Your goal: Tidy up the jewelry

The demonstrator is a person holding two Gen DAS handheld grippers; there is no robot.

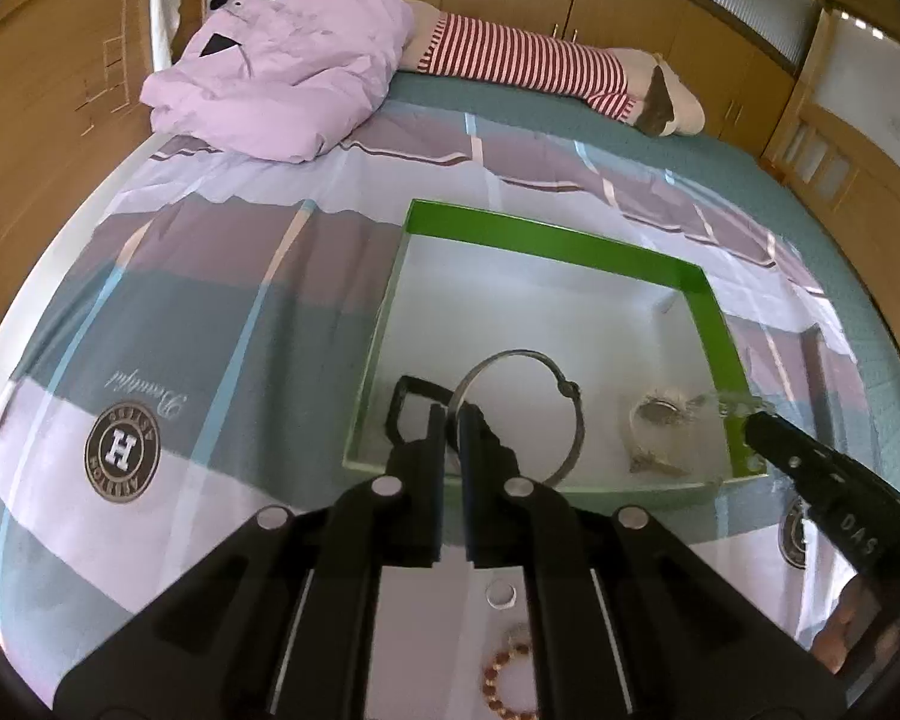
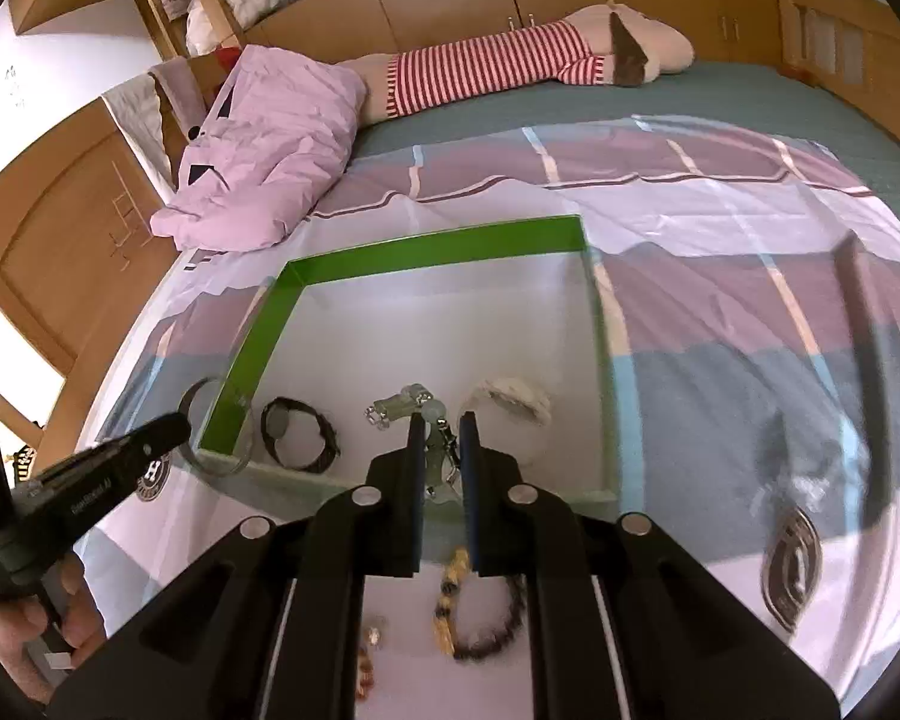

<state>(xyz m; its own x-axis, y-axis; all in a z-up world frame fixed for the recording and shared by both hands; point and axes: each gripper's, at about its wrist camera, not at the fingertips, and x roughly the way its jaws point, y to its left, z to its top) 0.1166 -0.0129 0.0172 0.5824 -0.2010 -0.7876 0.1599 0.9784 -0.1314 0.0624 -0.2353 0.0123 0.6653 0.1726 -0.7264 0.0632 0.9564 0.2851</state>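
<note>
My left gripper point(image 1: 450, 415) is shut on a thin silver bangle point(image 1: 573, 420), held up over the near left corner of a green box point(image 1: 546, 235) with a white floor. My right gripper point(image 2: 442, 423) is shut on a pale green bracelet point(image 2: 403, 403) with a metal clasp, which hangs above the box's near edge. In the right wrist view the left gripper point(image 2: 177, 425) and its bangle point(image 2: 205, 391) show at the green box's point(image 2: 426, 246) left corner. The right gripper point(image 1: 750, 420) enters the left wrist view from the right. A black bracelet point(image 2: 300, 433) and a white one point(image 2: 513, 399) lie in the box.
The box sits on a plaid sheet spread over a bed. On the sheet in front of the box lie a ring point(image 1: 501, 594), a red bead bracelet point(image 1: 504, 669), an amber bead strand point(image 2: 450, 600) and a dark bead bracelet point(image 2: 504, 618). A pink quilt point(image 1: 282, 66) and striped plush toy point(image 1: 528, 60) lie far back.
</note>
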